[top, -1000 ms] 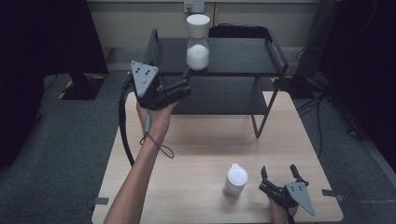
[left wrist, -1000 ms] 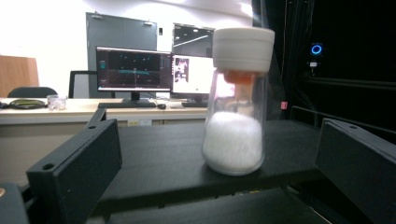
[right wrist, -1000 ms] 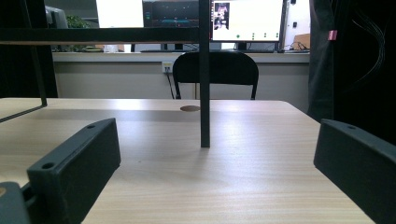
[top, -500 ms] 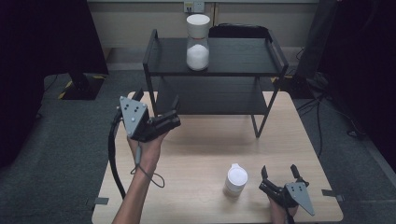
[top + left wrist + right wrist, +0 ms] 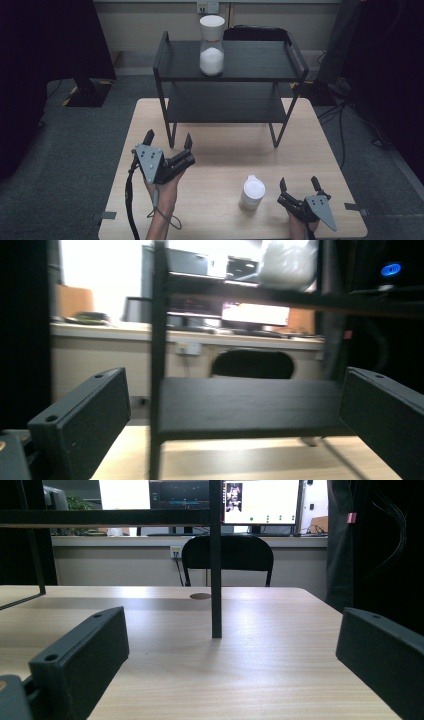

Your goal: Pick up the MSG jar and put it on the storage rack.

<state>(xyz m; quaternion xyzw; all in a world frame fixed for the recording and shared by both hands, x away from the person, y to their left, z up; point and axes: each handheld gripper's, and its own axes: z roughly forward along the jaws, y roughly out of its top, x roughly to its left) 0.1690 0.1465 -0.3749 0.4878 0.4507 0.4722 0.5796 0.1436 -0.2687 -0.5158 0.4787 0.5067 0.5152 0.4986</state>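
— Left tool (image 5: 167, 142) now?
— Down low over the near-left part of the surface (image 5: 220, 165), just short of the black shelf rack (image 5: 230, 75). Jaws wide apart, nothing between them. A second ago up by the rack's top tier, close to the tall jar (image 5: 212, 45); half a second ago partway down; now pulled back toward the near edge.
— Seen from the left gripper view?
— Both black jaws spread at the lower corners, with the rack's front-left post and lower tier (image 5: 250, 407) straight ahead and level with the camera. Slightly blurred.
— The tall jar?
— Upright on the top tier, white lid on, white powder filling the lower half. Same spot as in both earlier frames; well apart from the left tool now.
— Right tool (image 5: 299, 186)?
— Resting at the near-right corner of the surface, jaws apart and empty. Unchanged from a second ago.
— Right gripper view?
— Jaws spread low over the wood, a rack post (image 5: 215, 560) standing ahead between them, bare surface around it.
— Anything beside the right tool?
— A small white-lidded container (image 5: 252, 193), upright on the surface, just beside the right tool on its left, not touching. Same place as before.
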